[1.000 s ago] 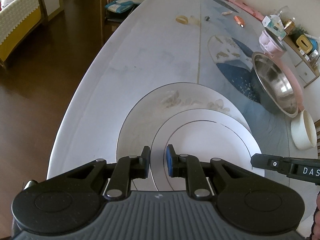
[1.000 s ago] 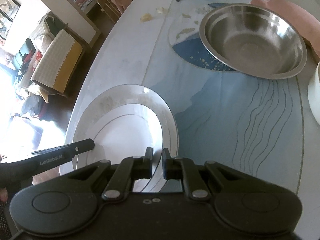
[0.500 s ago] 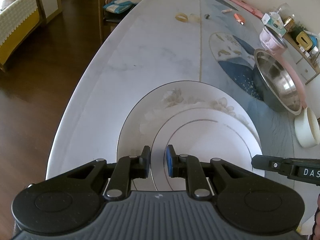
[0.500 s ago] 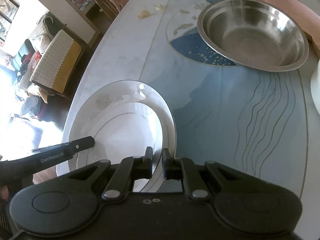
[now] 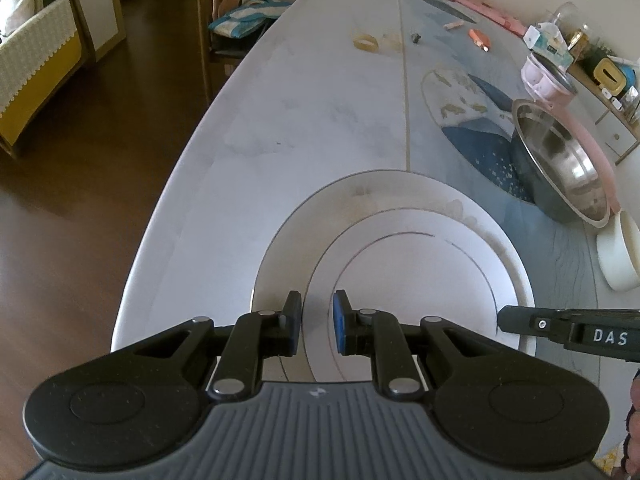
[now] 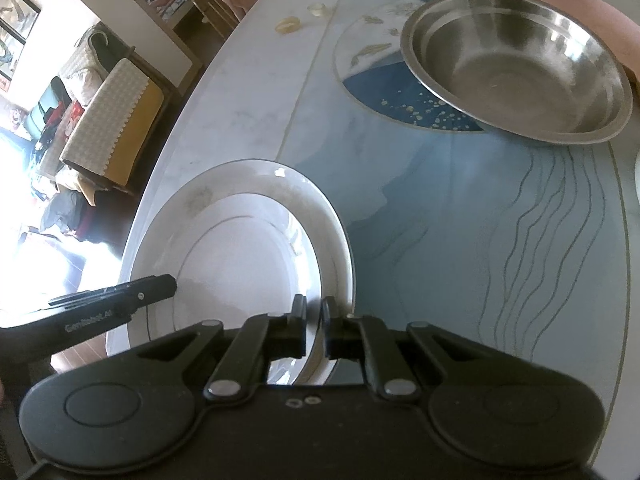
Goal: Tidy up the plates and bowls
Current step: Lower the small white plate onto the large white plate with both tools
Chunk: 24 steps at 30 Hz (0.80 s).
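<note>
A small white plate (image 5: 420, 280) with a thin gold ring hangs just over a larger white plate (image 5: 360, 200) on the table. My left gripper (image 5: 317, 322) is shut on the small plate's left rim, which runs between the blue pads. On the opposite side, my right gripper (image 6: 314, 320) is shut on the same plate's right rim (image 6: 316, 280). The large plate (image 6: 328, 216) shows around it. Each gripper's finger shows in the other's view: the right gripper (image 5: 520, 320) and the left gripper (image 6: 152, 290).
A steel bowl (image 5: 560, 168) (image 6: 516, 64) sits on the blue-patterned table beyond the plates. Next to it is a cream bowl (image 5: 620, 256). A pink cup (image 5: 544, 80) and small clutter line the far right. The table edge (image 5: 168, 208) drops to dark floor on the left.
Both grippers keep their hold on the small plate. The view has shifted only slightly over the large plate; nothing was let go or picked up.
</note>
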{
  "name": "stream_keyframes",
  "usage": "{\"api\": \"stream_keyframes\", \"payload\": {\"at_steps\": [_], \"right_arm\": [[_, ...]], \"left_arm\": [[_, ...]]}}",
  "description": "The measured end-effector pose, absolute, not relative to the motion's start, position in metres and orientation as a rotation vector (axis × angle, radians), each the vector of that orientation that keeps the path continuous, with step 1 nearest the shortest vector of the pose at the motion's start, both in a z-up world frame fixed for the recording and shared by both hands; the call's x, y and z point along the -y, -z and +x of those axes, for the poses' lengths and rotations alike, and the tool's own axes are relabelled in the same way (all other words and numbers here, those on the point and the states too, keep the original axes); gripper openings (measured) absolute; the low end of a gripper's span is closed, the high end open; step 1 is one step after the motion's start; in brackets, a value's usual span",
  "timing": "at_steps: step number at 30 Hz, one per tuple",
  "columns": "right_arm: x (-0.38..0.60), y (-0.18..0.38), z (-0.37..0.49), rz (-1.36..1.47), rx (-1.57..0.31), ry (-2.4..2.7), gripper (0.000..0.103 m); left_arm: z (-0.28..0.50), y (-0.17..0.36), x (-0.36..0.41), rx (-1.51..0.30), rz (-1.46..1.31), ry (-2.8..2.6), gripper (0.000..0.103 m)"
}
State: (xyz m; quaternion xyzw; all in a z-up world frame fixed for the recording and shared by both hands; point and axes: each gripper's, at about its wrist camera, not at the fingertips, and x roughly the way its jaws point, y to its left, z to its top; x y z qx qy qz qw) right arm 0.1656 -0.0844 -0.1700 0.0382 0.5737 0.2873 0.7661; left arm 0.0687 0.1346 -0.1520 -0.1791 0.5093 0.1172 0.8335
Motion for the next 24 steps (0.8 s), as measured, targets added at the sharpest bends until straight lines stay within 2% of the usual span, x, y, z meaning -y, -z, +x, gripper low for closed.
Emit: {"api": "stream_keyframes", "payload": {"at_steps": [15,24], "right_arm": [[0.075,0.171,0.166,0.026,-1.242,-0.636,0.01],[0.078,0.16,0.16,0.024,-1.234,-0.633,0.023]], "left_arm": [[0.062,0.138,-0.13,-1.055,-0.358,-0.225,0.016],[0.058,0.125,-0.121,-1.047,-0.334,-0.202,0.016]]}}
